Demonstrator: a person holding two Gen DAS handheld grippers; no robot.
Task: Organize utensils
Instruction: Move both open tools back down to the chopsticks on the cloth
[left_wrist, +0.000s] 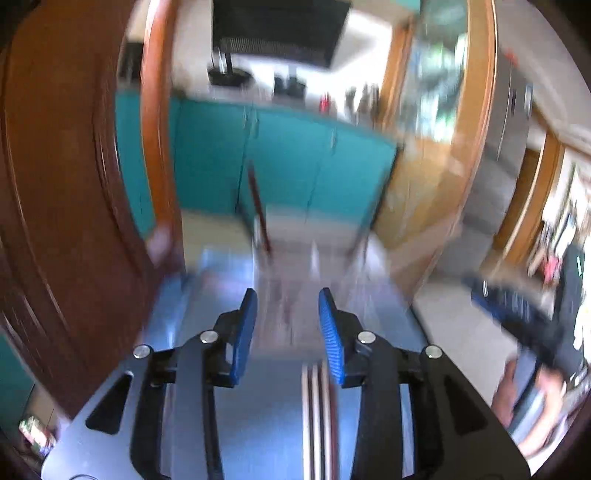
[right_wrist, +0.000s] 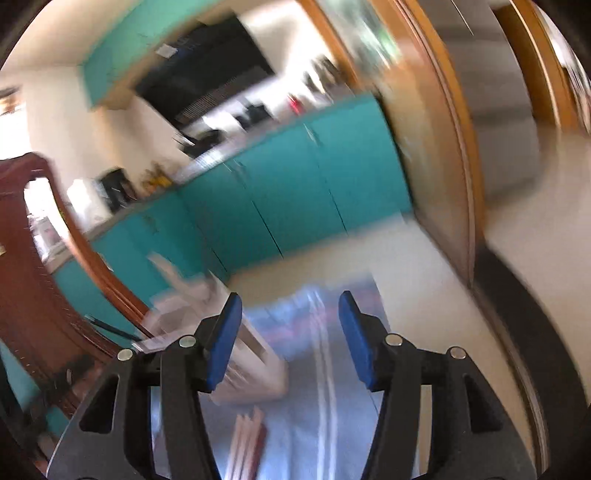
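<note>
Both views are heavily motion-blurred. My left gripper (left_wrist: 288, 295) hangs open over a bluish, shiny table top (left_wrist: 258, 424), with nothing between its blue pads. Several thin pale sticks with a dark red one (left_wrist: 317, 417) lie on the table just under its right finger. A dark red stick (left_wrist: 258, 206) stands up farther ahead. My right gripper (right_wrist: 290, 295) is also open and holds nothing. Ahead of its left finger stands a blurred white holder (right_wrist: 251, 365); pale and dark red sticks (right_wrist: 247, 435) lie below it. The right gripper (left_wrist: 487, 299) shows blurred at the left view's right edge, a hand (left_wrist: 532, 406) behind it.
Teal cabinets (left_wrist: 280, 162) run along the far side beyond a pale floor. Dark brown wooden furniture (left_wrist: 66, 184) rises close on the left, and an orange-brown door frame (left_wrist: 476, 110) on the right. A long pale streak (right_wrist: 325, 369) runs along the table.
</note>
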